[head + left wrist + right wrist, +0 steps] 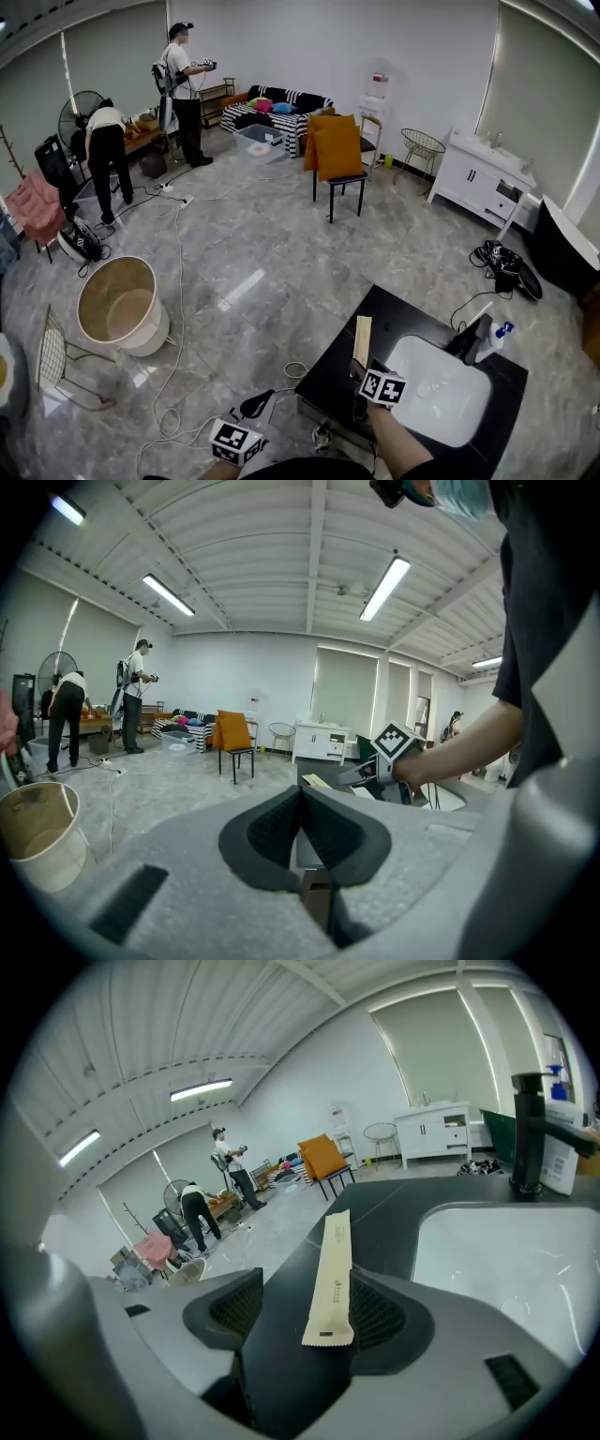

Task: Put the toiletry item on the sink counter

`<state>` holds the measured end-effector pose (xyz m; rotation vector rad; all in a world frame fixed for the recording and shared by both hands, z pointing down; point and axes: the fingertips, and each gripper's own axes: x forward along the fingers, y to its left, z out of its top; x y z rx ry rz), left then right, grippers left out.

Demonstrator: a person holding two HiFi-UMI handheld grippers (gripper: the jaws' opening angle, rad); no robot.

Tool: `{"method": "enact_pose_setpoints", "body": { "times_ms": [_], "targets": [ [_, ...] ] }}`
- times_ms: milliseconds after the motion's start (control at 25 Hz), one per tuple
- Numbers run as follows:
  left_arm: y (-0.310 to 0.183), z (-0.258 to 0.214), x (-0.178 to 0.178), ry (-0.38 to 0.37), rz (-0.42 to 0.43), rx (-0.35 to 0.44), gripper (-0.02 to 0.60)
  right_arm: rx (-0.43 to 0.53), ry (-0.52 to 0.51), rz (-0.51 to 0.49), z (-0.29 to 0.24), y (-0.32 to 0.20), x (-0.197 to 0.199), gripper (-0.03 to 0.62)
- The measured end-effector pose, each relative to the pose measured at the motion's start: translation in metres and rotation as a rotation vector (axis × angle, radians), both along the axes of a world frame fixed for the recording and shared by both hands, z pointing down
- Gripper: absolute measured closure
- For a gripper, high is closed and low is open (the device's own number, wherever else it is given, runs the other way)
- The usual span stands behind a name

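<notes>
A long tan toiletry packet [362,338] lies flat on the black sink counter [337,370], left of the white basin [441,389]. In the right gripper view the packet [333,1274] lies lengthwise between the open jaws of my right gripper [305,1288], close to the right pad, and neither pad presses on it. In the head view my right gripper [358,367] sits at the packet's near end. My left gripper [253,409] hangs low to the left, off the counter. Its pads [301,794] meet with nothing between them.
A black faucet [527,1133] and a spray bottle [497,337] stand behind the basin. A beige tub [117,305] and cables lie on the floor to the left. Farther off are an orange-cushioned chair [337,155] and two people [183,89].
</notes>
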<state>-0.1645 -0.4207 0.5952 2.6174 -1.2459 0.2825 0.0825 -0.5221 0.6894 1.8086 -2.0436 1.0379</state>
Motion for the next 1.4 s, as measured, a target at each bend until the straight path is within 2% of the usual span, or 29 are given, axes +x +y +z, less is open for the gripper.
{"method": "enact_pose_setpoints", "body": {
  "times_ms": [280,560,960,1200,1400],
  "targets": [
    [0.027,-0.007,-0.018,0.009,0.028,0.018,0.572,0.152,0.033,-0.033,-0.047,0.047,-0.027,0.403],
    [0.063,-0.013,-0.04,0.031,0.062,0.028,0.572,0.27,0.065,-0.043,-0.083,0.107,-0.058,0.592],
    [0.112,-0.021,-0.054,0.042,0.094,0.04,0.572,0.366,0.061,-0.091,-0.117,0.187,-0.095,0.595],
    [0.136,-0.019,-0.048,0.046,0.094,0.037,0.572,0.391,0.023,-0.103,-0.118,0.223,-0.096,0.595],
    [0.155,-0.02,-0.036,0.039,0.08,0.039,0.572,0.387,0.012,-0.154,-0.117,0.252,-0.094,0.595]
  ]
}}
